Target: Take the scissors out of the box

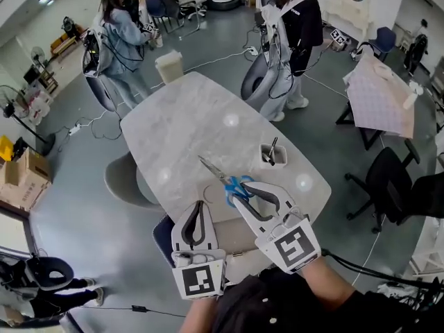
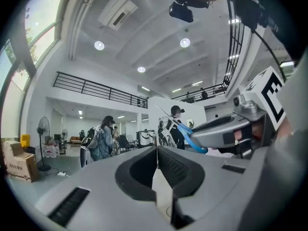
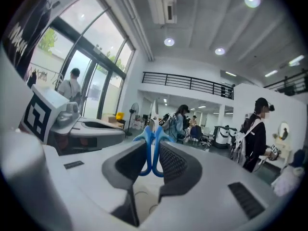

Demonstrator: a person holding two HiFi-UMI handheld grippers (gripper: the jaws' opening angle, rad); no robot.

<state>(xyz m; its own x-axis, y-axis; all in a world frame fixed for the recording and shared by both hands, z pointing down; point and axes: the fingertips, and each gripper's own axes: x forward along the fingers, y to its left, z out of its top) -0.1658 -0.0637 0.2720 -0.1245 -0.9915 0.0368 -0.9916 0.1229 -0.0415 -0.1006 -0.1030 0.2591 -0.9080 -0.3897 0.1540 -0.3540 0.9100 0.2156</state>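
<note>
My right gripper (image 1: 241, 191) is shut on the blue handles of the scissors (image 1: 223, 176), held in the air above the near end of the marble table (image 1: 187, 127). The steel blades point up and to the left. In the right gripper view the blue handle loops (image 3: 150, 150) sit squeezed between the two pads. The small white box (image 1: 272, 156) stands on the table to the right, with a dark item sticking out of it. My left gripper (image 1: 200, 204) is shut and holds nothing, level with the right one. The left gripper view shows the scissors (image 2: 185, 129) to its right.
A white container (image 1: 168, 66) stands at the table's far end. Two people (image 1: 125, 37) (image 1: 295, 33) stand beyond the table. A grey chair (image 1: 125, 180) is at the table's left, a black office chair (image 1: 388, 186) at the right, cardboard boxes (image 1: 21, 179) at far left.
</note>
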